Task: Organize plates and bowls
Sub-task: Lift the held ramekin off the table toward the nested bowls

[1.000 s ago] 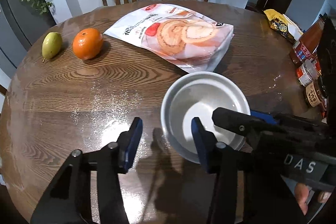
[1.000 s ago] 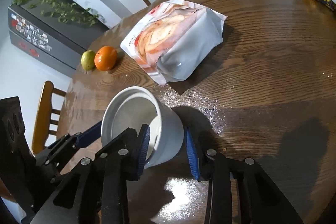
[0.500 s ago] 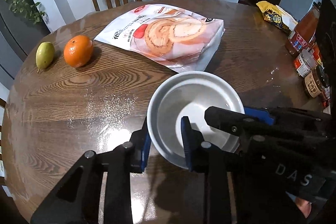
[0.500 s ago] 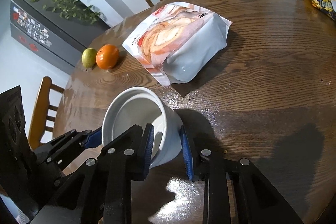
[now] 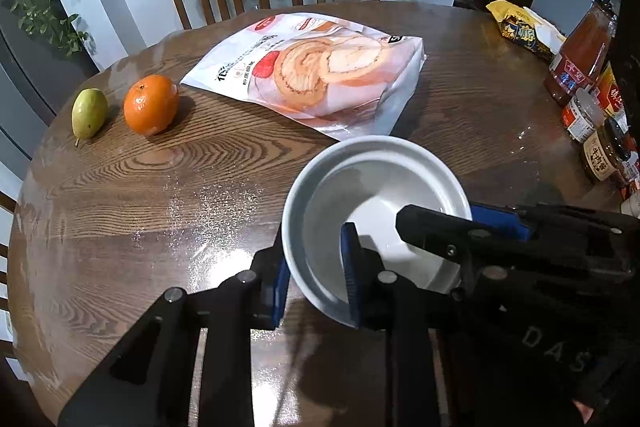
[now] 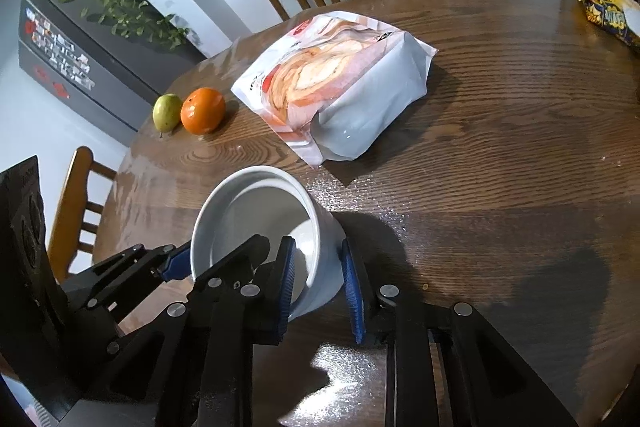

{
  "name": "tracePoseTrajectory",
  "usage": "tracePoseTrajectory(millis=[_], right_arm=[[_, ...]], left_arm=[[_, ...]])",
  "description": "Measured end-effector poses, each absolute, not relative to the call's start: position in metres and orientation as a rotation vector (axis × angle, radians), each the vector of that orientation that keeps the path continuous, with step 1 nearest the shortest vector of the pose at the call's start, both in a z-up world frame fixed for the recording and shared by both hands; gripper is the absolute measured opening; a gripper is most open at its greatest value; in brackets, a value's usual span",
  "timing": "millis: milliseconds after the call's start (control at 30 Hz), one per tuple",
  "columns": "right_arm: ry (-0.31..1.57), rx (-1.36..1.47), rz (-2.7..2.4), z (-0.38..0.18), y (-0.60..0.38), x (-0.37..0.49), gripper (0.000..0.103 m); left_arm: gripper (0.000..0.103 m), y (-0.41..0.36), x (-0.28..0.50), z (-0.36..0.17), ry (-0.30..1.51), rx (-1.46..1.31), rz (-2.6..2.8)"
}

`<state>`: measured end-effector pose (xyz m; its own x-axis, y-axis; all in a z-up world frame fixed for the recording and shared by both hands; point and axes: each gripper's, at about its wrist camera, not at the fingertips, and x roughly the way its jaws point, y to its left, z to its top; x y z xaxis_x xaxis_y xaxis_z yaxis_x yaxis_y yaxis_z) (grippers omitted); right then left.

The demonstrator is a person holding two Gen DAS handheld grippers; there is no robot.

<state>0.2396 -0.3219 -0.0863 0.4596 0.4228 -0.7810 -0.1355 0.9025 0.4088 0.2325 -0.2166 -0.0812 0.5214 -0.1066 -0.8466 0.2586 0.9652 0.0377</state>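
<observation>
Jars [image 5: 600, 147] only in left view; fridge [image 6: 60, 63] only right.

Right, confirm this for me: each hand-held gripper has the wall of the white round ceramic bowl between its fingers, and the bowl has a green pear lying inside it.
Not quite. The white round ceramic bowl is empty; the left wrist view shows the green pear lying on the round wooden table beside the orange. The rest holds: the left hand-held gripper and right hand-held gripper are closing, each astride the bowl's wall.
</observation>
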Motion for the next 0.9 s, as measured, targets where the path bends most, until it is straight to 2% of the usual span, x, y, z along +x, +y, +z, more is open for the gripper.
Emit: tracePoseTrajectory(millis=[167,900], right_arm=[[1.032,0.324,0.342,-0.086,-0.327,0.233,0.020],[0.837,0.340,0.350,-0.018,-0.335,0.142,0.020]], left_arm=[[0.021,-0.219,0.222,-0.076,0.981,0.173,-0.235],[0.021,-0.221,0.137,-0.005,0.777,0.227,-0.260]])
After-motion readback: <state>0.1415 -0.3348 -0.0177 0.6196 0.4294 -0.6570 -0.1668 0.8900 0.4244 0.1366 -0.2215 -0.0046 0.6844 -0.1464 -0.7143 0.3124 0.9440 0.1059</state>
